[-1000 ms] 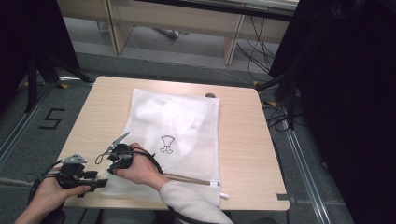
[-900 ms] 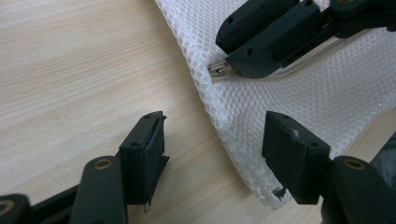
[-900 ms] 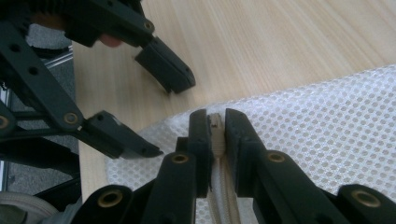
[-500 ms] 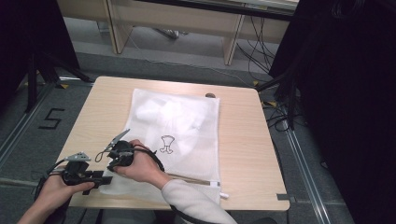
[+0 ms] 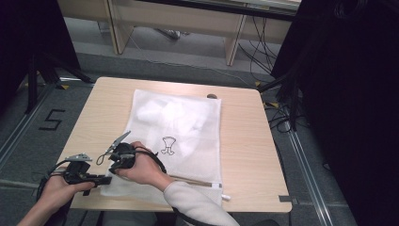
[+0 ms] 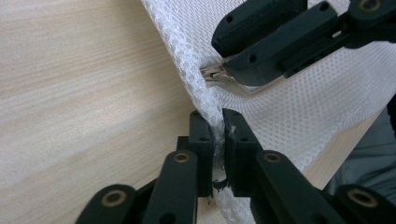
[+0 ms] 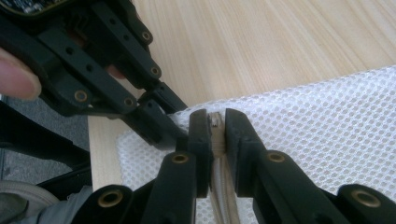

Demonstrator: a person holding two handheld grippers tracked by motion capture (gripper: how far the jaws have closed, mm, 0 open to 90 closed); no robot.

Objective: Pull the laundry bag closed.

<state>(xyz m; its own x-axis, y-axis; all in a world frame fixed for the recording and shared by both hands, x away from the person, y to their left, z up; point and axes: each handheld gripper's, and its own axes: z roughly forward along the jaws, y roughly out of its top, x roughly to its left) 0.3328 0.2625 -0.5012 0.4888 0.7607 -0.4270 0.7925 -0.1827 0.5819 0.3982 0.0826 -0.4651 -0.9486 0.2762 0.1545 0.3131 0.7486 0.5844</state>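
So the white mesh laundry bag (image 5: pixel 176 136) lies flat over the middle of the light wood table (image 5: pixel 244 141), honeycomb weave, zipper (image 7: pixel 215 122) along its near edge; the right gripper (image 7: pixel 215 126) pinches the metal zipper pull at the bag's 7 o'clock corner. The left gripper (image 6: pixel 218 140), jaws just closed, clamps the mesh edge right beside it; bare tabletop stays free toward 3 and 9 o'clock.

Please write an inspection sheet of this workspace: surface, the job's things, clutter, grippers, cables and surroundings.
Surface: wooden table, bare around the bag.
Job's things: white mesh laundry bag lying flat; zipper at its near left corner.
Clutter: a small dark object at the table's far edge.
Grippers: left gripper, jaws just closed on the bag's edge; right gripper shut on the zipper.
Cables: bundle on the floor, right.
Surroundings: grey floor marked "5"; wooden furniture legs behind.
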